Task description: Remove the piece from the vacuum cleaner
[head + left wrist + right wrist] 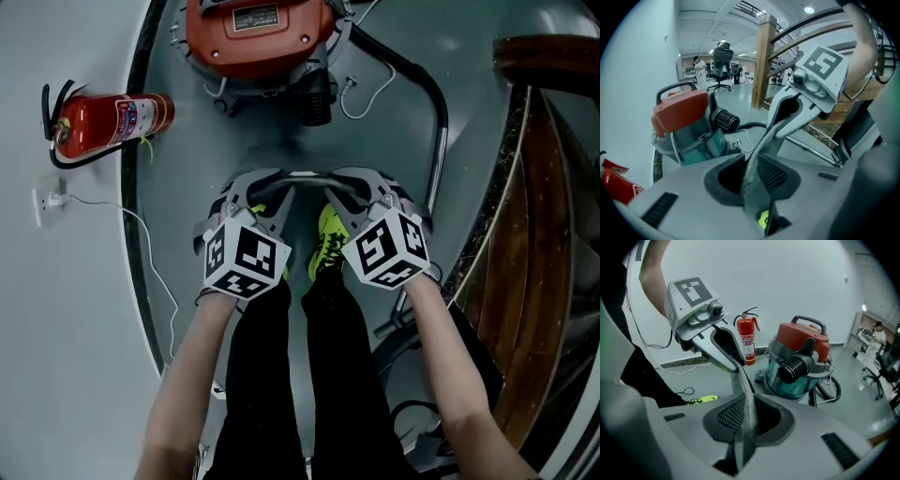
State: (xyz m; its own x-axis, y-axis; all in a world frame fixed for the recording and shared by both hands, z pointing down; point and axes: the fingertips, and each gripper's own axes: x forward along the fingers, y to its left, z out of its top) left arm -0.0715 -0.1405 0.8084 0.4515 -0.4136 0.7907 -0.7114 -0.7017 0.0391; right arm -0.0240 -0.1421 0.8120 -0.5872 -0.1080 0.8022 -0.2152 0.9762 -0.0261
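Head view shows left gripper [277, 187] and right gripper [343, 187] fingers both clamped on the grey piece [309, 176], apart from the vacuum cleaner [258, 42]. I can't tell whether it's free of the hose [415, 73].

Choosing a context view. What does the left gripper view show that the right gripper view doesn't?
Left gripper view only: a wooden post, the stair railing, and an office chair and a person far down the hall. Right gripper view only: the red fire extinguisher against the white wall, and a yellow-green shoe on the floor. Both: the red-lidded vacuum cleaner and the grey piece clamped in each view's own jaws.
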